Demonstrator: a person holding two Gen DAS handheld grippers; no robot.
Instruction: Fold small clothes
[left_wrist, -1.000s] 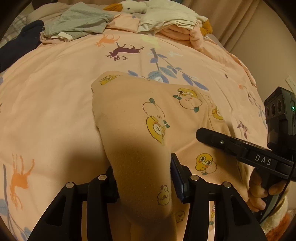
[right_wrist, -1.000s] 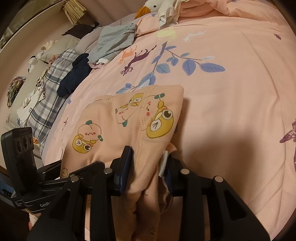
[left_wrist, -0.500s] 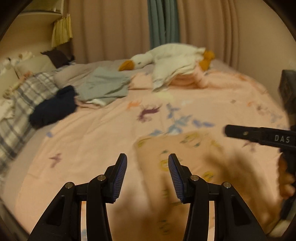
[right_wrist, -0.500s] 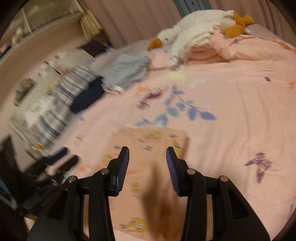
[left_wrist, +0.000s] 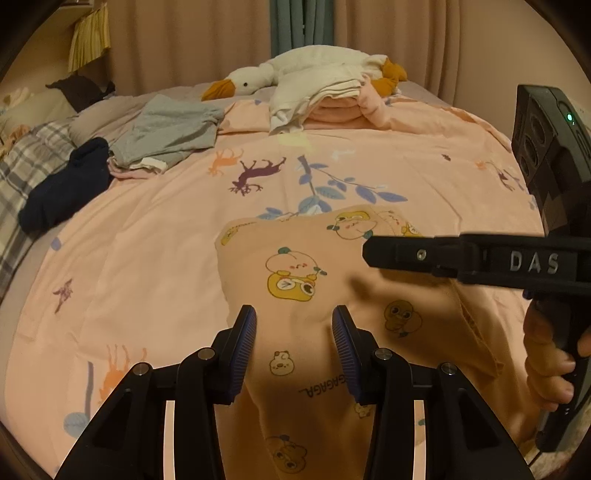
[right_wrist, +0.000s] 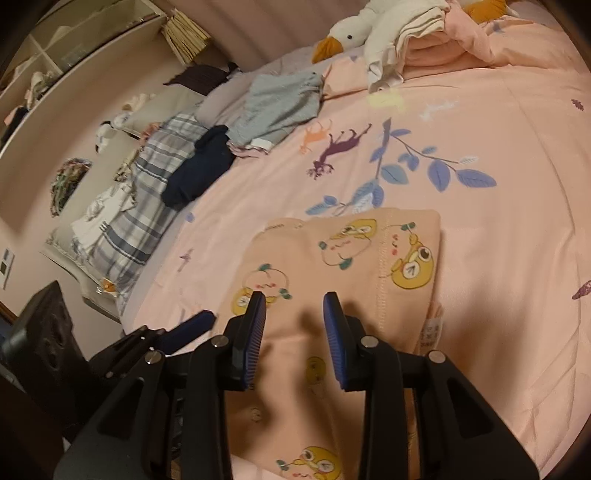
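Observation:
A small peach garment with yellow cartoon prints (left_wrist: 295, 273) lies flat and folded over on the pink bedspread (left_wrist: 147, 236); it also shows in the right wrist view (right_wrist: 354, 251). My left gripper (left_wrist: 294, 325) is open and empty, hovering over the garment's near part. My right gripper (right_wrist: 294, 310) is open and empty above the same garment. The right gripper's body shows in the left wrist view (left_wrist: 480, 258) at the right, held by a hand. The left gripper shows in the right wrist view (right_wrist: 177, 334) at the lower left.
A grey garment (left_wrist: 166, 133), a dark navy garment (left_wrist: 66, 184) and a plaid pillow (right_wrist: 147, 192) lie at the far left. A plush goose (left_wrist: 295, 74) and stacked pink and white cloth (left_wrist: 340, 107) sit at the bed's far end. Curtains hang behind.
Both grippers let go of the peach garment and opened. They lifted and drew back; the garment now lies flat on the bed.

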